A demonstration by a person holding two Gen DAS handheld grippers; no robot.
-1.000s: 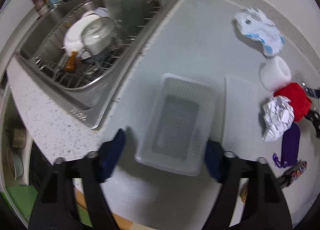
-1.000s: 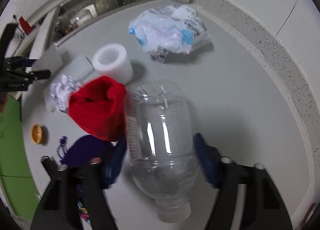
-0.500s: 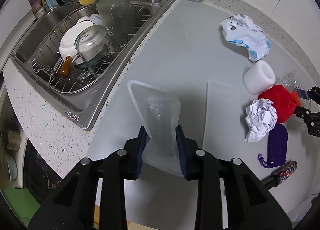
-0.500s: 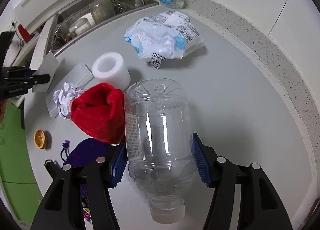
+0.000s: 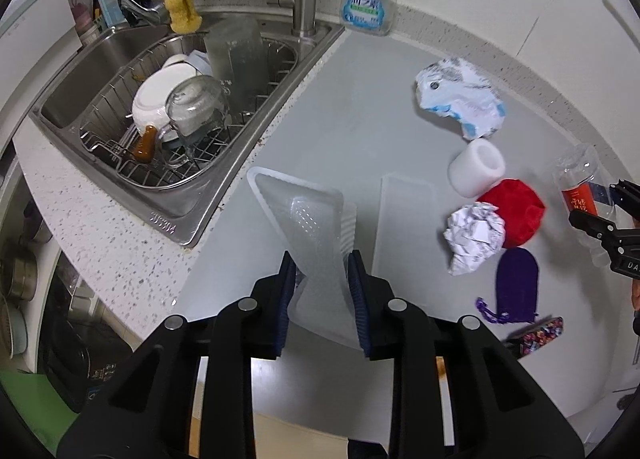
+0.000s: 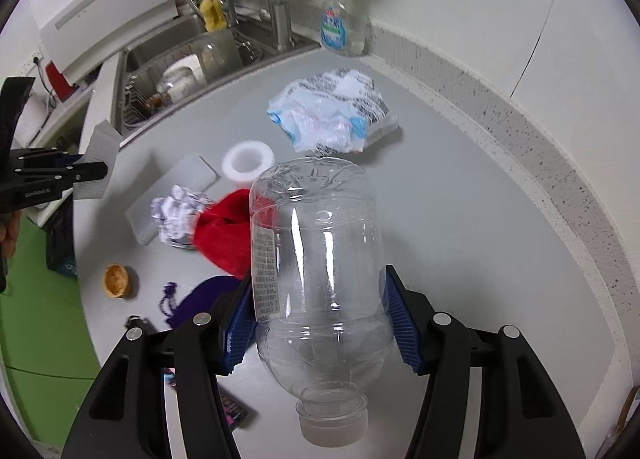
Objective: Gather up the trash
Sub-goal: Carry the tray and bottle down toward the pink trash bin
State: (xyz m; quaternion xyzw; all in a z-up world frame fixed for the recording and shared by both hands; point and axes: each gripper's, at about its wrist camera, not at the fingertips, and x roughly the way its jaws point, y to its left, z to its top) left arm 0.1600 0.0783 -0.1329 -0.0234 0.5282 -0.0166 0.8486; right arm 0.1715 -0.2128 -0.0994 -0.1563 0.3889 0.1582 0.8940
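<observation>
My left gripper [image 5: 322,271] pinches a clear plastic tray [image 5: 308,219], squashed narrow between the blue pads and lifted off the grey counter; the jaws are still closing. In the right wrist view the same tray [image 6: 100,151] hangs at far left. My right gripper [image 6: 318,287] is shut on a clear plastic bottle [image 6: 316,227], cap end towards the camera, raised above the counter. Loose on the counter lie a crumpled paper ball [image 5: 474,235], a red cloth [image 5: 516,215], a white foam roll [image 5: 476,167], a blue-and-white plastic wrapper [image 5: 460,99] and a purple pouch [image 5: 516,287].
A flat clear lid [image 5: 404,243] lies right of the tray. The steel sink [image 5: 168,215] with a rack of dishes fills the left. A soap dispenser [image 5: 368,3] stands at the back wall. A small brown shell [image 6: 116,279] sits near the counter's front edge.
The left jaws have shut on the tray, squeezed it narrow and lifted it. The right jaws have closed on the bottle and raised it off the counter.
</observation>
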